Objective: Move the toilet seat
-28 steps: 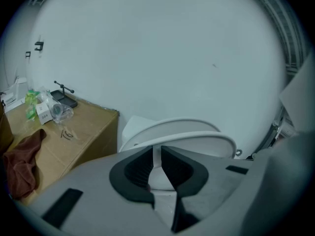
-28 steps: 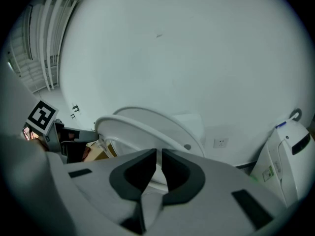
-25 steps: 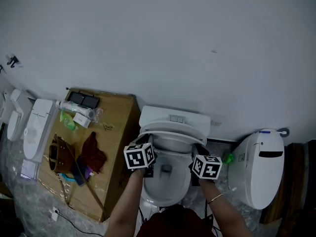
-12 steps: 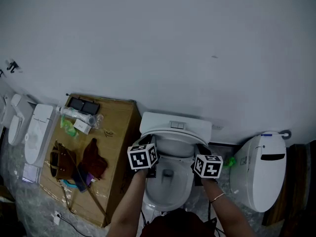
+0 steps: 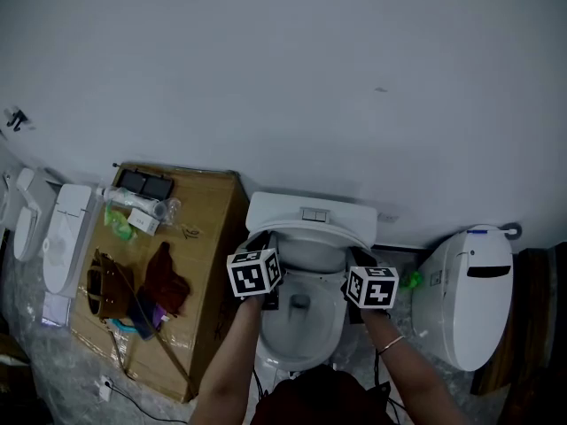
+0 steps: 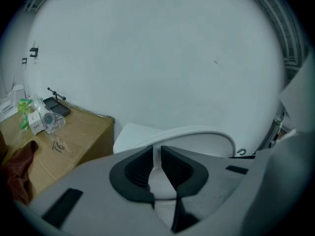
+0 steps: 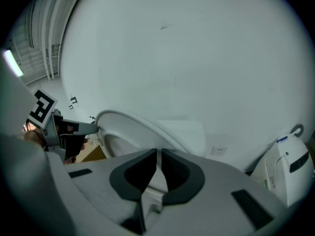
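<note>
Starting far left: a spare toilet (image 5: 66, 233), then the bench (image 5: 213, 237) (really just a big cardboard box) with a brown bag (image 5: 106, 282) and a red cloth (image 5: 164, 277) dumped on it. None of that matters for the job.

Next is the left hand-held gripper (image 6: 156, 154). Its jaws are pinched down to a thin gap, with the white edge of the toilet seat (image 5: 310, 233) caught between them. The seat belongs to the middle toilet, sitting above the open bowl (image 5: 301, 321) and right in front of the tank (image 5: 310, 209). On the other side, the right hand-held gripper (image 7: 158, 163) does the same thing, nearly closed on the seat's right rim.

What's changed: over the last second both grippers have crept up toward the tank, and the seat's arc now sits tucked closer under it. I'd read that as the lift being well along, with probably just the last bit of swing left before it can rest back.

Orientation: the seat is tipped up off the bowl. Its long axis (hinge to front edge) rises steeply instead of lying flat. The hinge end is low at the tank, and the free front edge points up and leans back toward the wall.

Far right stands another toilet (image 5: 465, 295) with its lid closed.
</note>
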Available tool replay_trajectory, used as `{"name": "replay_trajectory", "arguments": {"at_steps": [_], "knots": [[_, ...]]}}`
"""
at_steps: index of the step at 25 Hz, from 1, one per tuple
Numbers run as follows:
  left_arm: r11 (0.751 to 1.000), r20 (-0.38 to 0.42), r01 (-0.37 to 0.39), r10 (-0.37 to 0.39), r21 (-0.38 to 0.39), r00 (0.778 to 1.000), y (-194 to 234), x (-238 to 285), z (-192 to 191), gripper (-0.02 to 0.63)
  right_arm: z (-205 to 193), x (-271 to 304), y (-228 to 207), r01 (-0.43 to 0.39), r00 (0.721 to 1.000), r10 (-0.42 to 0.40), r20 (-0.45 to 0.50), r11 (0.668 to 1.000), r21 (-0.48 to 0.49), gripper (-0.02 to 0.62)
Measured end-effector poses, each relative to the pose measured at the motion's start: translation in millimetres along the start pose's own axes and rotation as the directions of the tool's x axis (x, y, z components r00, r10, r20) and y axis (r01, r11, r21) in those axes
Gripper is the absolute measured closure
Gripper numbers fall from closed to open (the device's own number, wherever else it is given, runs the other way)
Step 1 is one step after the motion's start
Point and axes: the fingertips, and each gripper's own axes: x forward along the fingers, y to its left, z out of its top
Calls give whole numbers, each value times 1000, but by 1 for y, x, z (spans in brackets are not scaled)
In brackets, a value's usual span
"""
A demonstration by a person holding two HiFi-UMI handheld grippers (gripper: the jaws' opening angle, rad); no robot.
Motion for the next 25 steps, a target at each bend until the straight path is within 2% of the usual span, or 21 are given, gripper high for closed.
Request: {"name": "replay_trajectory", "arguments": {"at_steps": [11, 18, 25], "knots": [[1000, 79, -22, 22, 0, 997, 0, -39, 9, 561, 12, -28, 12, -39, 998, 40, 57, 999, -15, 554], [999, 141, -30, 26, 21, 990, -3, -79, 11, 572, 16, -56, 38, -104, 986, 111, 125, 993, -63, 574], [998, 193, -48, 39, 44, 980, -5, -125, 5, 577, 18, -88, 56, -112, 975, 131, 179, 987, -115, 578]]}}
